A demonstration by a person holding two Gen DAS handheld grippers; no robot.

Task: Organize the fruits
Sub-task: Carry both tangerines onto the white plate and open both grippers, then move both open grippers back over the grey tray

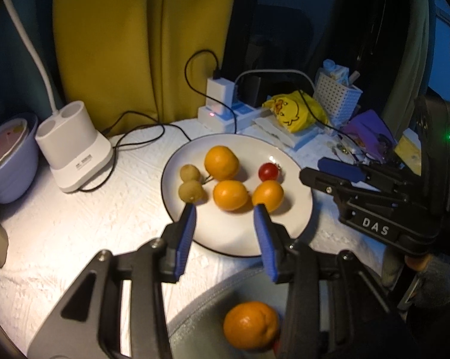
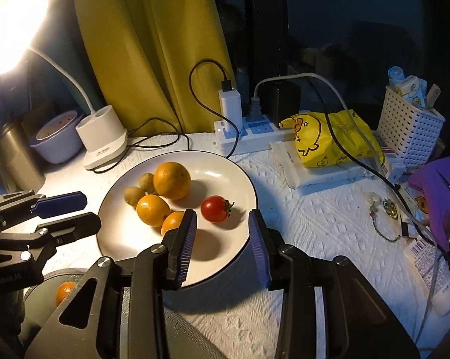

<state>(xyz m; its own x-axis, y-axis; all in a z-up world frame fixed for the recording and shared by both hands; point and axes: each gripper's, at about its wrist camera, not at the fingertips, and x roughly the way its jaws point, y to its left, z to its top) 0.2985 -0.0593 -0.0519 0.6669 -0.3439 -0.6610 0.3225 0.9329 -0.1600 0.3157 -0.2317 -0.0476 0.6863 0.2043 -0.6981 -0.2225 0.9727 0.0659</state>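
Both grippers, left [image 1: 225, 209] and right [image 2: 222, 218], hang part-open and empty above the white ceramic plate [image 2: 242, 179]; its small red cherry tomato [image 2: 214, 208] is soft and smooth, so grip its middle gently.

Two black hand-held grippers with blue finger pads

The left gripper [image 1: 225, 209] has matte black angular arms with triangular cut-outs, silver screw heads at the joints and ribbed blue pads [image 1: 186, 233]. The right gripper [image 2: 222, 218] is built alike; its body bears white "DAS" lettering and a small green light.
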